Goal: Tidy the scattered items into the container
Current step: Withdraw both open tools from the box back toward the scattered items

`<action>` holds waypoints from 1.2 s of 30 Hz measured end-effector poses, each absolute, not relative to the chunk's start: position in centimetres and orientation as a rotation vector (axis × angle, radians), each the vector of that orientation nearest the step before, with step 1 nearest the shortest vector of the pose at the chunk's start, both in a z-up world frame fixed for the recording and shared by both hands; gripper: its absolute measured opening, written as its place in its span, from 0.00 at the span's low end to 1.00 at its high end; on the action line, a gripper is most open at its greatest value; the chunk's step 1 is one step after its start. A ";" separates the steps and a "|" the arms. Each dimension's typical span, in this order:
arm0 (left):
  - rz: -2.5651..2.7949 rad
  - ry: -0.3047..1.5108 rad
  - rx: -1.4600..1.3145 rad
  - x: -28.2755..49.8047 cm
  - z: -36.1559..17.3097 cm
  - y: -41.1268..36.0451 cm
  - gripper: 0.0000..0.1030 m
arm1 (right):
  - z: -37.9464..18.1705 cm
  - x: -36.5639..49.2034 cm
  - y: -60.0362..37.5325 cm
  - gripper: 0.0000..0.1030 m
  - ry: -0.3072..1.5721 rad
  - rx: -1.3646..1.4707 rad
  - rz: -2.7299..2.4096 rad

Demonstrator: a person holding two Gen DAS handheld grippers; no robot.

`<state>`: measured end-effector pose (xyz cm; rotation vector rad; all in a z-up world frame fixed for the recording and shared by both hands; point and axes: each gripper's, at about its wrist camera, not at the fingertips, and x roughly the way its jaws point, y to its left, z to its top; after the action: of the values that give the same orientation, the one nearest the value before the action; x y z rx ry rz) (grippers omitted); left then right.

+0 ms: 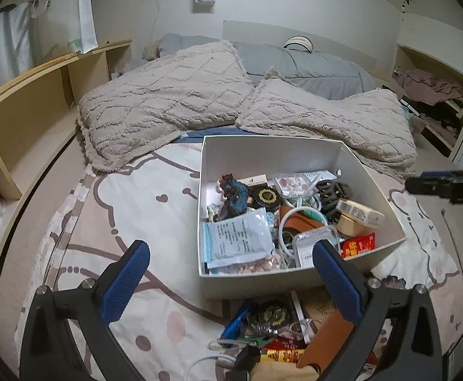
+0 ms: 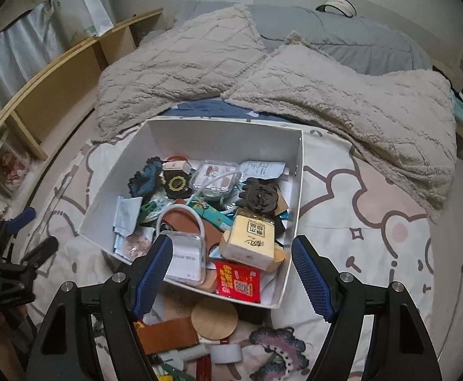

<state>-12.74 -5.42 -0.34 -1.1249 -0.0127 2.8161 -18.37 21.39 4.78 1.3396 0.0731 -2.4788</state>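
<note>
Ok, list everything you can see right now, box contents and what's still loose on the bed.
box: one, white, open, on the printed bedsheet
red packet: one, red, box's near corner
yellow carton: one, pale yellow, in box beside the packet
black hair claw: one, in box, behind the carton
clear plastic case: one, in box near front wall
round wooden coaster: one, tan, loose on bed before the box
crocheted piece: one, pink and green, loose, near right
tape roll: one, white, loose
pillows: two, beige, behind box
left gripper: open, empty
right gripper: open, empty
</note>
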 end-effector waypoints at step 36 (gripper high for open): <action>2.692 0.035 -1.164 -7.3 -4.7 -5.9 1.00 | -0.7 -8.5 30.0 0.84 -0.185 1.424 -2.465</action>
<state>-7.28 -5.87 -4.65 -1.1640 0.0354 2.6923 -8.51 29.95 -0.73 1.4239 -0.1852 -2.4647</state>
